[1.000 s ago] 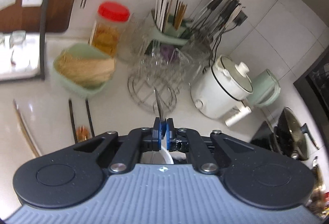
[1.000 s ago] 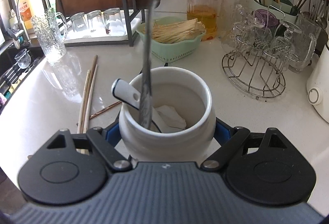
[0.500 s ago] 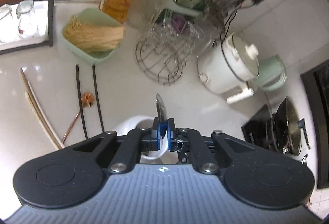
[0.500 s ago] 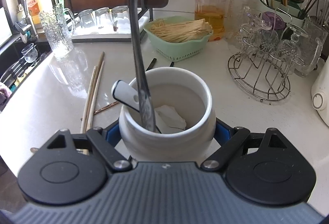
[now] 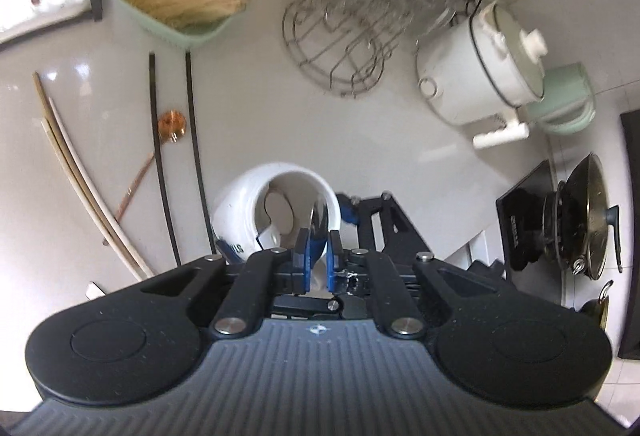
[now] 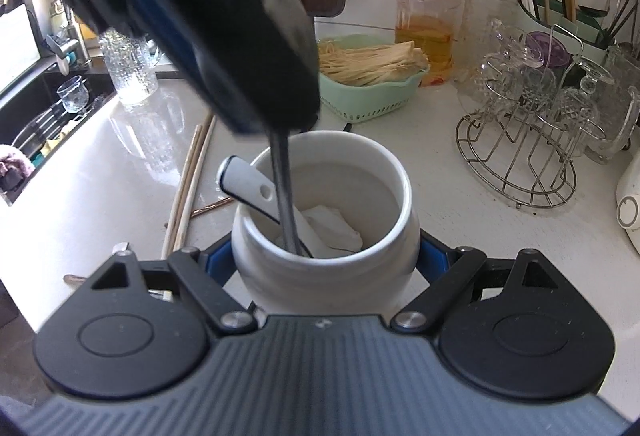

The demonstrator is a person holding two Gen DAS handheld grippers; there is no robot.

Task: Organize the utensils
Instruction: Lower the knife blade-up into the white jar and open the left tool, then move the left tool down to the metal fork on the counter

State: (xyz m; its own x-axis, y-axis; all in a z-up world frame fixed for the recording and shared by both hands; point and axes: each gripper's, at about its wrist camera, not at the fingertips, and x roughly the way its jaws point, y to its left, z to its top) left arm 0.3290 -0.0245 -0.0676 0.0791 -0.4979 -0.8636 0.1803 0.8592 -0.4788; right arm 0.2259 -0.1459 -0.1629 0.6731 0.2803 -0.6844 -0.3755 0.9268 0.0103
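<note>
Left wrist view:
left gripper: jaws parted a little, blue pads no longer pinching; metal spoon stands between them, apparently let go.
spoon: handle end up, bowl down inside white ceramic jar.
beside jar, left: two black chopsticks, copper spoon, pale chopsticks flat on the glossy counter.

Right wrist view:
right gripper: blue pads clamped on the jar's belly, steadying it.
jar contents: steel spoon shaft, white-handled utensil leaning on the rim, crumpled white paper at the bottom.
handling: spoon stiff, light, slick; grip mid-handle. Jar heavy, glazed, breakable; hold at the widest part.
behind jar: green basket, wire rack.
</note>
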